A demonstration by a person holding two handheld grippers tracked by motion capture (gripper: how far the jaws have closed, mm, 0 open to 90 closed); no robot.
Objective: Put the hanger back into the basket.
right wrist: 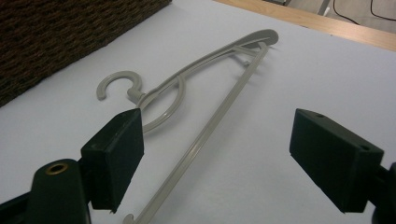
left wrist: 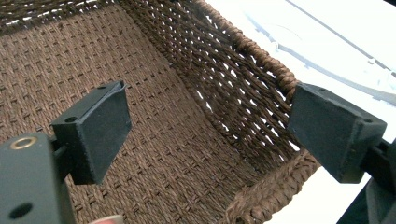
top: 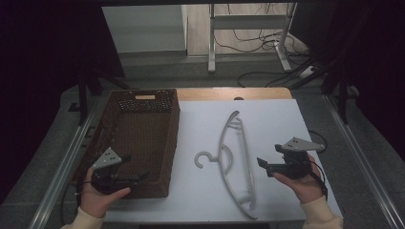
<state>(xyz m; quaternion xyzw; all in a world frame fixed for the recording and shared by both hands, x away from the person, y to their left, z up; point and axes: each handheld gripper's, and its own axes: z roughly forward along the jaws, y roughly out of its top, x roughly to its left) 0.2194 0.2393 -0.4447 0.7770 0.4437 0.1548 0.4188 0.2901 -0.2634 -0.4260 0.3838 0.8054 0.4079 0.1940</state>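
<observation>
Work has not begun: hanger (top: 235, 160) lies untouched on the worktop (top: 277, 124) beside the basket (top: 168, 138), and left claw (top: 136, 178) and right claw (top: 263, 166) both gape, gripping nothing.

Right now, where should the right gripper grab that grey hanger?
Probably the straight bottom bar of the hanger, from above: it lies flat, thin and unobstructed, on the side nearest the open right gripper. The hook points toward the basket.

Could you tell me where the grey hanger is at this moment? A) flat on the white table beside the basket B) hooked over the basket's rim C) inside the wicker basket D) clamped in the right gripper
A: the hanger lies flat on the white table to the right of the basket, with the open right gripper beside it.
</observation>
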